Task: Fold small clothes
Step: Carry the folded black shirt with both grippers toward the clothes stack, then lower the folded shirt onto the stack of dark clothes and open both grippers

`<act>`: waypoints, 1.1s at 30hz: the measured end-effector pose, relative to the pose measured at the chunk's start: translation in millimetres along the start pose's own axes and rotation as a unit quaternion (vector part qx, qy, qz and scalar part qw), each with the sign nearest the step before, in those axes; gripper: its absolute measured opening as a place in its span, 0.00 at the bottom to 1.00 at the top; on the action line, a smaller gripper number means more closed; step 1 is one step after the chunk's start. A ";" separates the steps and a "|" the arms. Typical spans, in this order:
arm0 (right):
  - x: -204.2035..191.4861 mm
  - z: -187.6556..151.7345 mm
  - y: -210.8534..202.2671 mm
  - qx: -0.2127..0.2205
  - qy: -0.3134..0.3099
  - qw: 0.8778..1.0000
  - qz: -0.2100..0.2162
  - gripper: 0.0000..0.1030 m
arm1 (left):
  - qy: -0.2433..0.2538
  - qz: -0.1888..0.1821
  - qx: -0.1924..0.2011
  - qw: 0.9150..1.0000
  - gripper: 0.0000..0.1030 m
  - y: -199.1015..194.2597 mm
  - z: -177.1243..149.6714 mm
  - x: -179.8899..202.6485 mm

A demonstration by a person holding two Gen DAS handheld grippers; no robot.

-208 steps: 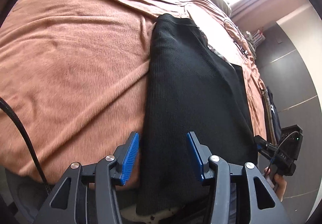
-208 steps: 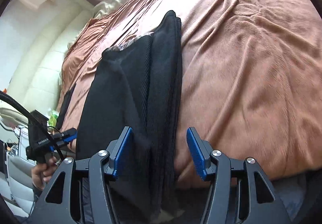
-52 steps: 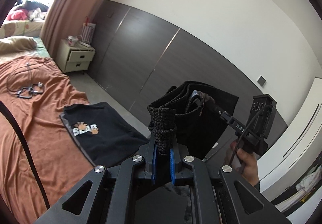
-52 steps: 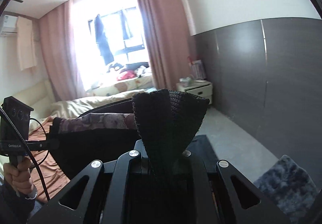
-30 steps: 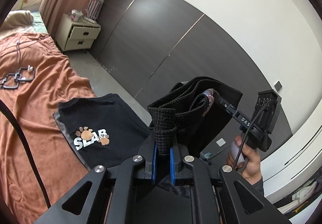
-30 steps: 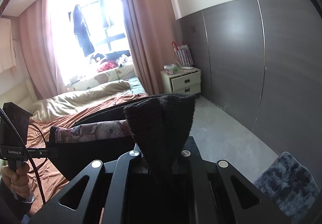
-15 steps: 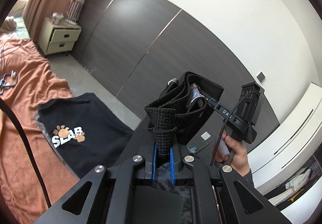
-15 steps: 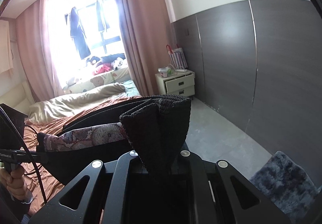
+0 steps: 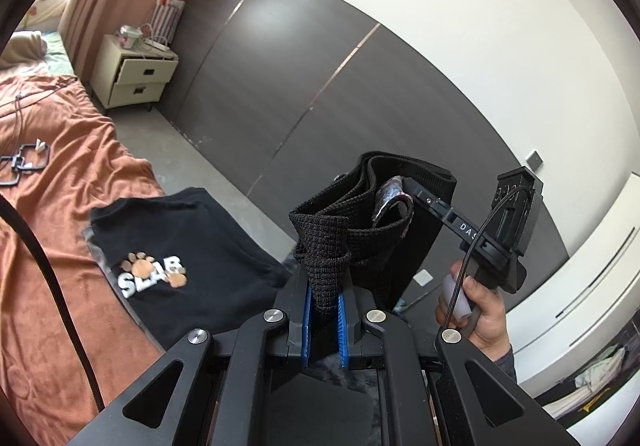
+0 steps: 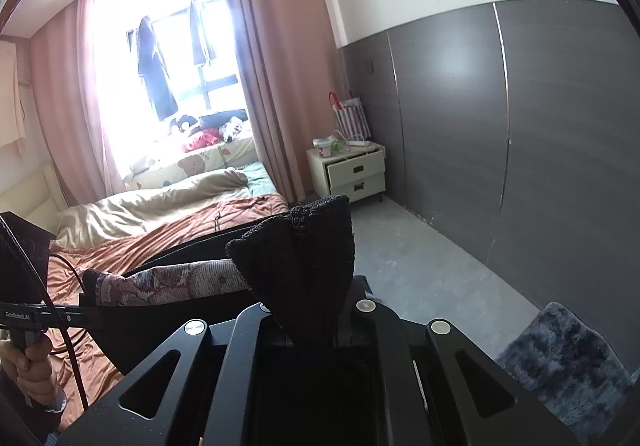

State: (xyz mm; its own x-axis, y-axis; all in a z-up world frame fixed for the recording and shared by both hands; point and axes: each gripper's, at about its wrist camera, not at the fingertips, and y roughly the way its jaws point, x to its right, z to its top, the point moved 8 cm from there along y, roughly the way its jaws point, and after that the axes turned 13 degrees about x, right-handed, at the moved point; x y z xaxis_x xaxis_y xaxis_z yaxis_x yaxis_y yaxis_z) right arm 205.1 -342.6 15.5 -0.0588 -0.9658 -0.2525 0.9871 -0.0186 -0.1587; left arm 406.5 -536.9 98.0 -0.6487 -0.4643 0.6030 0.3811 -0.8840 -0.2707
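The left gripper (image 9: 323, 316) has its blue-padded jaws drawn almost together, with only a thick bunch of black knit garment (image 9: 322, 246) squeezed between them. The cloth rises from the pads in a cone and then runs away to the right in loose folded bands toward the right gripper (image 9: 420, 193), whose slim black fingers pinch the far end, where a patterned inner lining shows. The garment hangs in the air between the two tools, clear of the bed. The person's right hand (image 9: 478, 312) grips that tool's handle at the right of the left wrist view.

In the right wrist view the right gripper (image 10: 310, 320) is closed down on another bunched corner of the same black knit garment (image 10: 300, 266); the pads are hidden by the cloth, yet the fabric fills the narrow gap. From there the garment stretches left, its patterned lining facing up, to the left gripper (image 10: 86, 318), held by the left hand (image 10: 30, 370) at the near left.

Below and to the left, a black T-shirt (image 9: 176, 266) printed with paw marks and white letters lies flat on the orange-brown bedspread (image 9: 52, 246). A cream nightstand (image 9: 134, 75) stands far left against the dark panelled wall (image 9: 320, 85).
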 end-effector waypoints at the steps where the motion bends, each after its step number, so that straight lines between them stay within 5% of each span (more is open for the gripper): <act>1: 1.0 1.4 9.1 -0.004 -0.001 1.000 0.000 0.04 | -0.001 0.002 0.000 1.000 0.10 2.6 0.6 -5.1; 18: 12.8 23.3 127.7 -0.087 -0.027 0.996 -0.006 0.03 | -0.073 0.059 -0.019 0.995 0.10 77.4 19.9 -170.0; 33: 20.5 -2.9 221.6 -0.176 -0.053 0.983 -0.011 0.03 | -0.137 0.111 -0.050 0.983 0.10 120.7 -13.6 -302.6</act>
State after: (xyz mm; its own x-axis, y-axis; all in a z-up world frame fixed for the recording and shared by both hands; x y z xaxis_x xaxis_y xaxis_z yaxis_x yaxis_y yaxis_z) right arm 422.3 -365.7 -27.7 -0.0462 -0.9879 -0.1481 0.8718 0.0325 -0.4888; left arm 639.8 -503.8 -127.4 -0.3488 -0.6267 0.6968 0.4186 -0.7694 -0.4825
